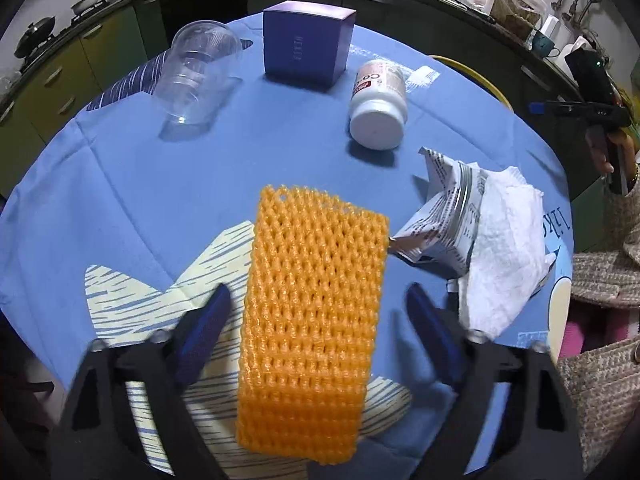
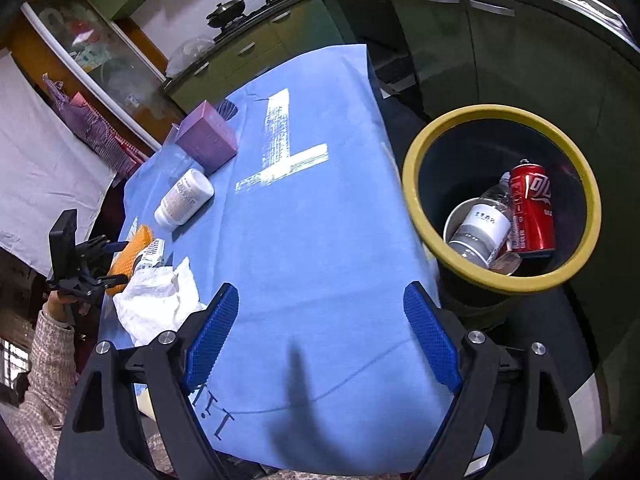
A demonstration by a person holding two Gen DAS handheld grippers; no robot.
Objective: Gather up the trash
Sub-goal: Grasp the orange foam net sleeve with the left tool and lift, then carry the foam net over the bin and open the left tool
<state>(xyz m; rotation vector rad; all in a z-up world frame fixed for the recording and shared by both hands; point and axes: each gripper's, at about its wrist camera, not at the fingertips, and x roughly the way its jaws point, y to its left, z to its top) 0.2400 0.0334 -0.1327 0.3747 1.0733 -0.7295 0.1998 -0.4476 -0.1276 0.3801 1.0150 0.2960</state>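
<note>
Tongs (image 1: 318, 340) astride orange net (image 1: 316, 320)

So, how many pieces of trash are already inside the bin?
3 that I can see: a red can, a clear bottle left of it, and a small box partly under them. The bin stands beside the table; more may be hidden below.

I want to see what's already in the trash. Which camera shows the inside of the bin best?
The right wrist view. It looks straight down into the yellow-rimmed bin, so you can see a red soda can and a clear bottle lying inside. The left wrist view shows only a sliver of yellow rim past the table's far edge.
</note>
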